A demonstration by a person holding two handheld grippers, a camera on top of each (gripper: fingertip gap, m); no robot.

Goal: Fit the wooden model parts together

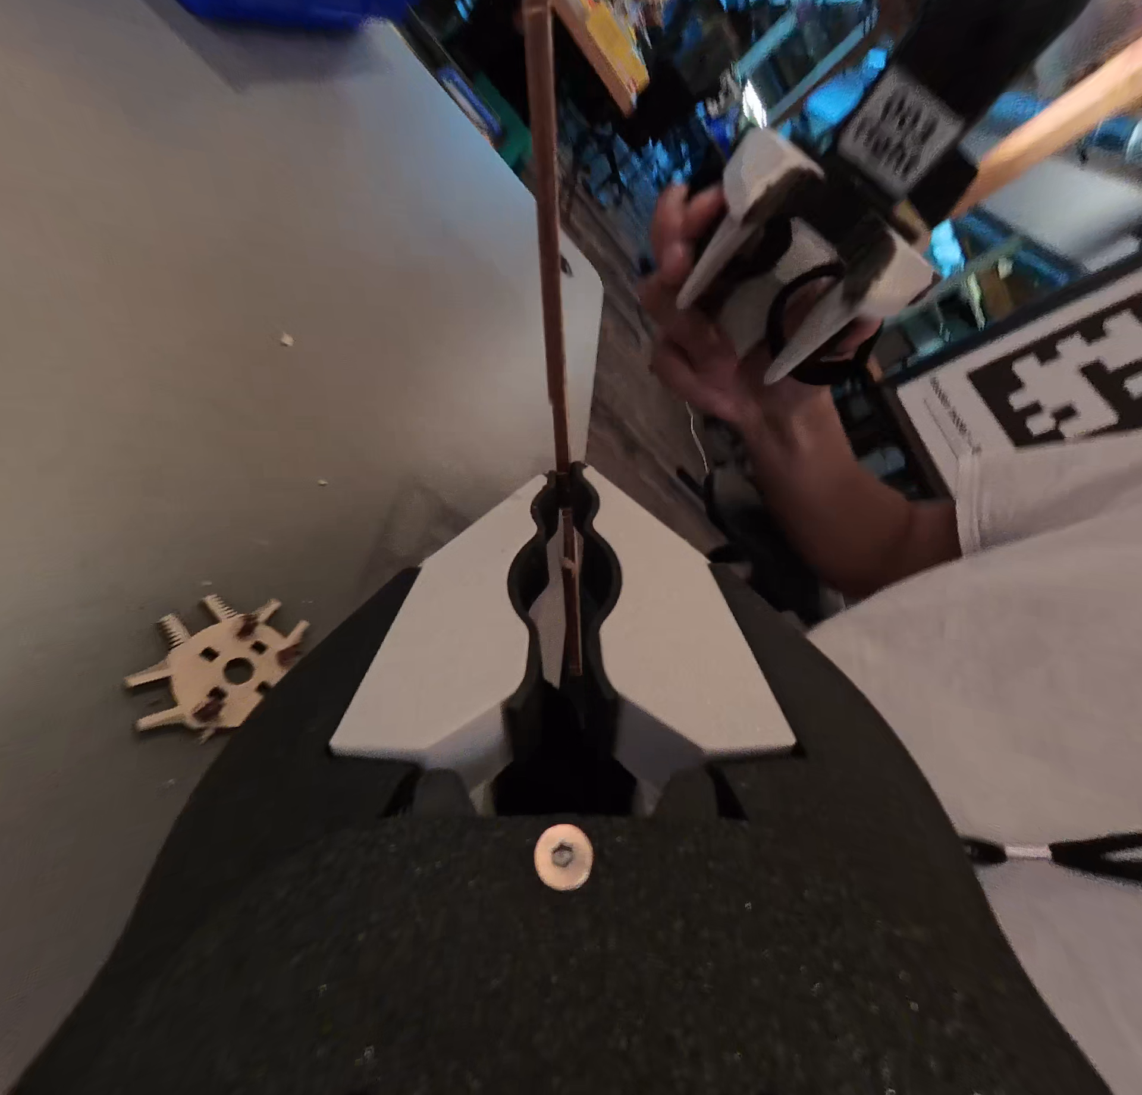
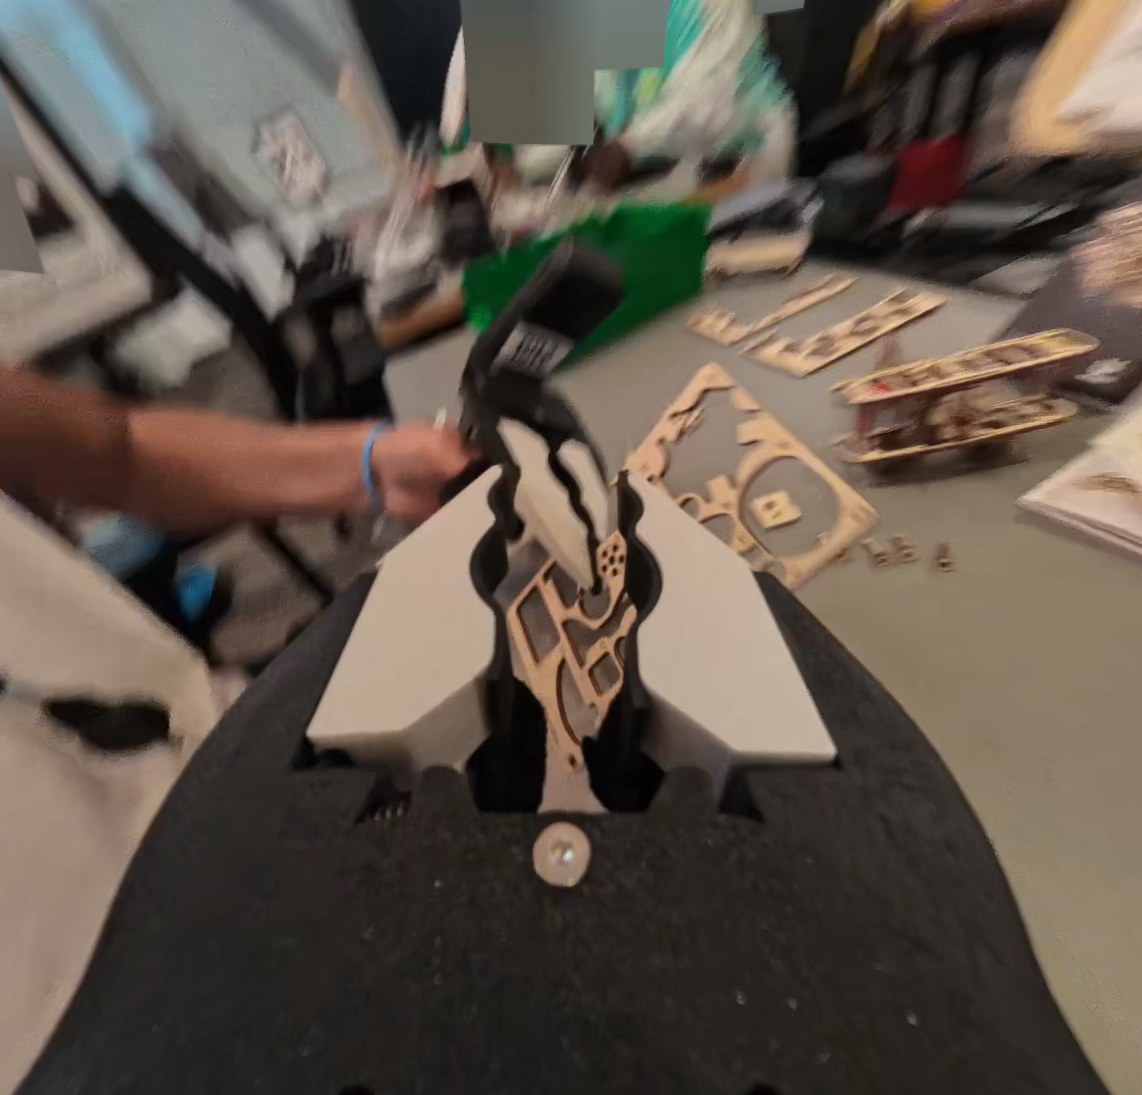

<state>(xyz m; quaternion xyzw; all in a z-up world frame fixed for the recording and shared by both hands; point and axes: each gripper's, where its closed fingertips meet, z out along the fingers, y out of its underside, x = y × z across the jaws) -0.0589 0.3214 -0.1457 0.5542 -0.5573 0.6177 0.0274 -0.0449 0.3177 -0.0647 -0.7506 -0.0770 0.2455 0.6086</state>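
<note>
Left wrist view shows the left gripper (image 1: 567,478) clamped on a thin wooden panel (image 1: 544,212) seen edge-on, its long axis running toward frame top, while the right gripper (image 1: 751,324), at upper right, looks empty with jaws slightly parted.

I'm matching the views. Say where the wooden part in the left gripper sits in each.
Left wrist view: wooden part edge-on, a thin strip rising from centre to top edge.
Right wrist view: face-on at centre, framed by the right gripper.
Shared landmark: the left gripper clamped on it.
</note>
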